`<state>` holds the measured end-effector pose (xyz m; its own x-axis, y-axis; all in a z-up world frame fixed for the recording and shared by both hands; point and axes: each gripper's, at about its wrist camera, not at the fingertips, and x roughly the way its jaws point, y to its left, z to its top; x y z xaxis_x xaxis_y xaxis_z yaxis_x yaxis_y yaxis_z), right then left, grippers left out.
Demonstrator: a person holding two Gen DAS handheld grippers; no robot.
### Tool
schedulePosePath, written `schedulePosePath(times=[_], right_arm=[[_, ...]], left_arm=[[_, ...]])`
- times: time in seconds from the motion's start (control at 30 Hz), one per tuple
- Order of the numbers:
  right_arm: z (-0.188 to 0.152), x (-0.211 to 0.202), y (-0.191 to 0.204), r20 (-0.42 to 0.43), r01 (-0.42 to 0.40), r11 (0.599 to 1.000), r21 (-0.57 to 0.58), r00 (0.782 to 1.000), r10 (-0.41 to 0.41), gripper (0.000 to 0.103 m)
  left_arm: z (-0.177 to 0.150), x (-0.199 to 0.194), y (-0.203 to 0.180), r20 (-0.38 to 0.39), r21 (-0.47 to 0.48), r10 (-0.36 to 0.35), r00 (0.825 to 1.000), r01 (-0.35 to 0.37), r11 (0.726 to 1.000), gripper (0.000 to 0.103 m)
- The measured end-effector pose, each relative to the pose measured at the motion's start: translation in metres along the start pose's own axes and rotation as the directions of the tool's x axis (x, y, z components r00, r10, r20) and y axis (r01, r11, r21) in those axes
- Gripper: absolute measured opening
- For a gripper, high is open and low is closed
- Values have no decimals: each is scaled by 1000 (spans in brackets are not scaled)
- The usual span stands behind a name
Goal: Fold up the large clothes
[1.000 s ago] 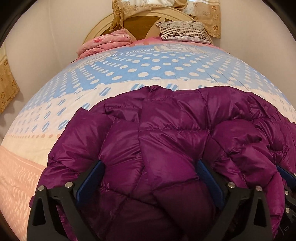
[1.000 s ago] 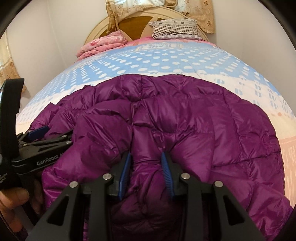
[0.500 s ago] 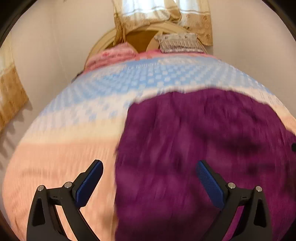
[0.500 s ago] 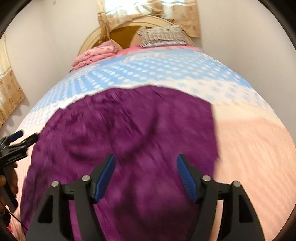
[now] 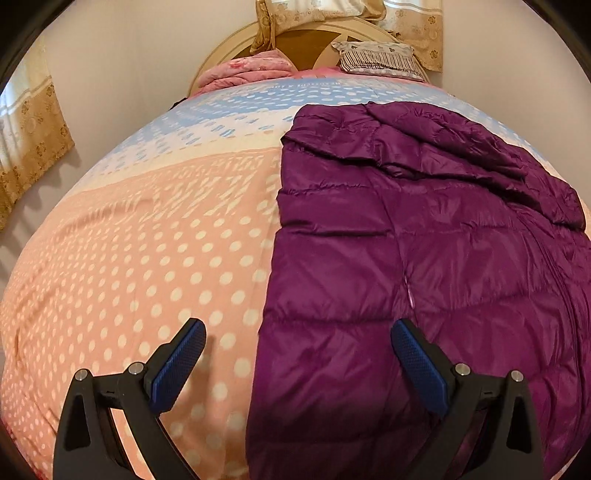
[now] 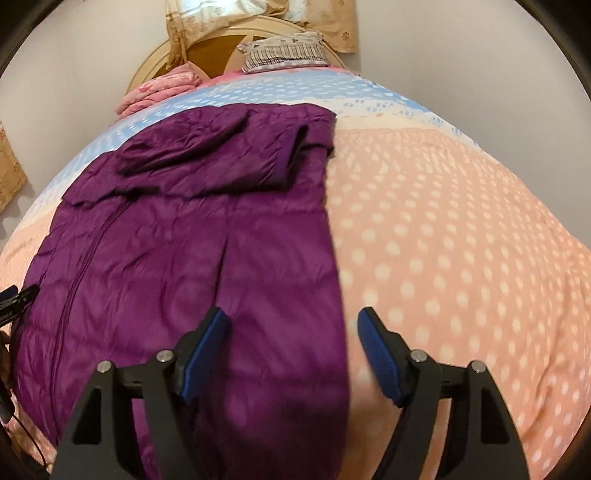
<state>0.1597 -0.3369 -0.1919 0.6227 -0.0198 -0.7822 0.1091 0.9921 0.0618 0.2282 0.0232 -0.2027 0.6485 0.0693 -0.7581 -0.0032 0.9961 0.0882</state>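
spread across the whole bed, a dotted bedspread (image 5: pixel 155 266) runs peach near the jacket and blue toward the headboard (image 5: pixel 317 35). on it the purple puffer jacket (image 5: pixel 424 258) lies flat, hood end toward the headboard. no lettering on the jacket can be read. left gripper (image 5: pixel 295 354) gapes over the jacket's left edge; right gripper (image 6: pixel 291 343), jaws just opening, straddles its right edge, empty.
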Motion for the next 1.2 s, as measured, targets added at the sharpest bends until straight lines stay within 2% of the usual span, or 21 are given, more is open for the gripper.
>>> schedulePosePath(times=[0.4,0.73,0.8,0.9,0.93,0.97,1.0,1.07,1.1,1.17,1.2], right_arm=[[-45,-25,6,19,13,1000,-2,1000,-13,78],[-66,-35,11,-7,7,1000,13,1000,-7,78],[-69,-37,13,-12,5,1000,14,1000,-5,76],[-71,-39,15,-25,-13,1000,19,1000,13,61],[-71,-40,17,-28,-14,1000,17,999,15,51],[-71,-41,17,-33,-19,1000,14,999,20,40],[-71,-41,17,-39,-33,999,16,999,34,36],[-72,-42,16,-49,-64,998,28,997,65,20],[-73,-43,15,-51,-76,997,32,996,78,17],[-73,-45,17,-53,-92,995,36,994,94,12],[-73,-46,17,-53,-100,994,37,993,102,11]], left_arm=[[-31,-20,9,-7,-43,-33,999,33,999,101],[-61,-38,13,-13,-81,-75,997,74,994,101],[-67,-43,11,-5,-74,-79,997,79,994,101],[-76,-50,4,2,-49,-84,996,84,995,101],[-77,-52,3,2,-41,-87,996,87,995,98],[-78,-54,2,1,-37,-98,995,98,994,90],[-79,-56,2,-2,-38,-114,994,113,993,85],[-79,-59,1,-11,-36,-156,988,156,987,65],[-79,-62,-1,-6,-20,-148,989,147,989,61],[-79,-66,-5,6,10,-139,990,139,990,35],[-79,-68,-6,9,21,-153,988,153,988,25]])
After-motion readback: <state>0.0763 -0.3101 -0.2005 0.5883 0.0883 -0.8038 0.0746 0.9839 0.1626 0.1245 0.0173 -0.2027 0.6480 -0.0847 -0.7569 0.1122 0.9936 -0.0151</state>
